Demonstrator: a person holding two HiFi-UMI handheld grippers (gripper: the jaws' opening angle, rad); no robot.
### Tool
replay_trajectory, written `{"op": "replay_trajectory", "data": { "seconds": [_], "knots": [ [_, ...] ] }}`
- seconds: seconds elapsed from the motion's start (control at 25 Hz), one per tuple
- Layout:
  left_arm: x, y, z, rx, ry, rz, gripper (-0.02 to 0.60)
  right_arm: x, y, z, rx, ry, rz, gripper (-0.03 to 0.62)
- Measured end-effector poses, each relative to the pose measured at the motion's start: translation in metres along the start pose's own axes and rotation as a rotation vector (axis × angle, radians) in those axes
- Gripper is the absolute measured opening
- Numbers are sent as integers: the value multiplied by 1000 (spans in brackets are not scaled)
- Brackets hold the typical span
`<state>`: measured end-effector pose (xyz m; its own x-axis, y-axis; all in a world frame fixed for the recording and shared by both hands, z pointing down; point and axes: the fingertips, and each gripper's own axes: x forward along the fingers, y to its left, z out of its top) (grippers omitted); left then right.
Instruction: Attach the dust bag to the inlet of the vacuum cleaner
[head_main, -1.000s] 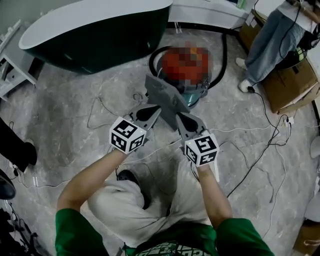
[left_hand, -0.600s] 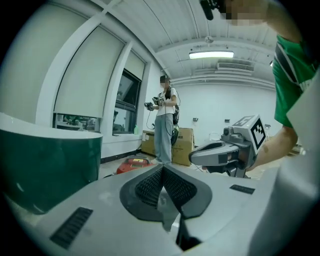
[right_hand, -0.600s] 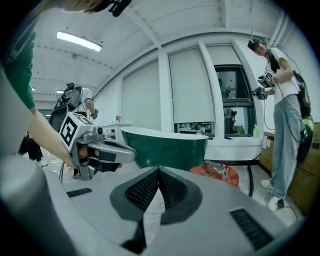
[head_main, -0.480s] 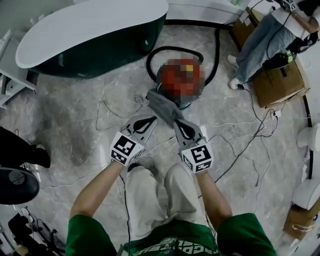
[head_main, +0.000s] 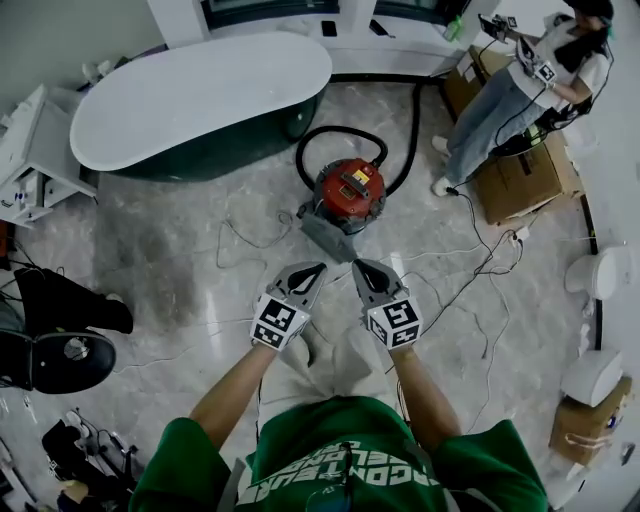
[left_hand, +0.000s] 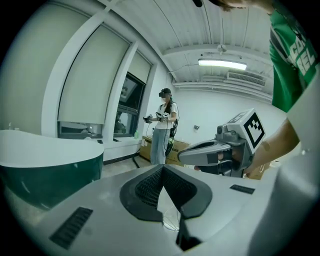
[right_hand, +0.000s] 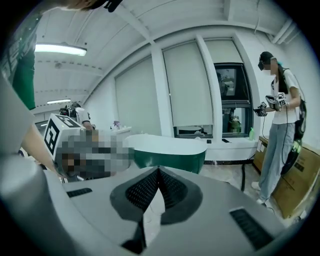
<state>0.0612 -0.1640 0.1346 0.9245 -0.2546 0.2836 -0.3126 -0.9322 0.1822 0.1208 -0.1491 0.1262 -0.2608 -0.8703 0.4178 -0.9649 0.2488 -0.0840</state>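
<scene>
The red vacuum cleaner (head_main: 348, 194) stands on the marble floor. The grey dust bag (head_main: 324, 236) lies against its near side; whether it sits on the inlet I cannot tell. My left gripper (head_main: 319, 268) and right gripper (head_main: 357, 267) hover side by side high above the floor, nearer to me than the bag, both shut and empty. In the left gripper view the left gripper (left_hand: 161, 168) has its jaws together, with the right gripper (left_hand: 220, 150) beside it. The right gripper (right_hand: 159, 170) is likewise shut in its own view, with nothing between its jaws.
A dark green bathtub (head_main: 200, 100) stands behind the vacuum, whose black hose (head_main: 400, 150) loops to the back. Thin cables (head_main: 480, 270) trail over the floor. A person (head_main: 500, 100) stands by cardboard boxes (head_main: 525, 180) at right. A black chair (head_main: 60, 360) is at left.
Both grippers and the head view have risen far above the floor. The grey bag, earlier right at the gripper tips, now lies by the vacuum apart from them.
</scene>
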Motion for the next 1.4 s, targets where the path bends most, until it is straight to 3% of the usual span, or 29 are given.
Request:
{"op": "replay_trajectory", "data": {
  "seconds": [0.2,0.36,0.72,1.0,1.4],
  "knots": [
    [-28,-12,62,-65,-8,30,5,-32,10,61,1,6,4,8],
    [-21,-19,90,-79,4,63,5,-47,-1,91,3,11,36,8],
    [5,-24,132,-162,-25,255,5,-83,-44,123,-28,15,146,8],
    [12,-39,142,-163,-37,304,5,-93,-68,122,-36,10,175,8],
    [11,-48,145,-149,-35,297,5,-96,-65,127,-46,-1,180,8]
  ]
}}
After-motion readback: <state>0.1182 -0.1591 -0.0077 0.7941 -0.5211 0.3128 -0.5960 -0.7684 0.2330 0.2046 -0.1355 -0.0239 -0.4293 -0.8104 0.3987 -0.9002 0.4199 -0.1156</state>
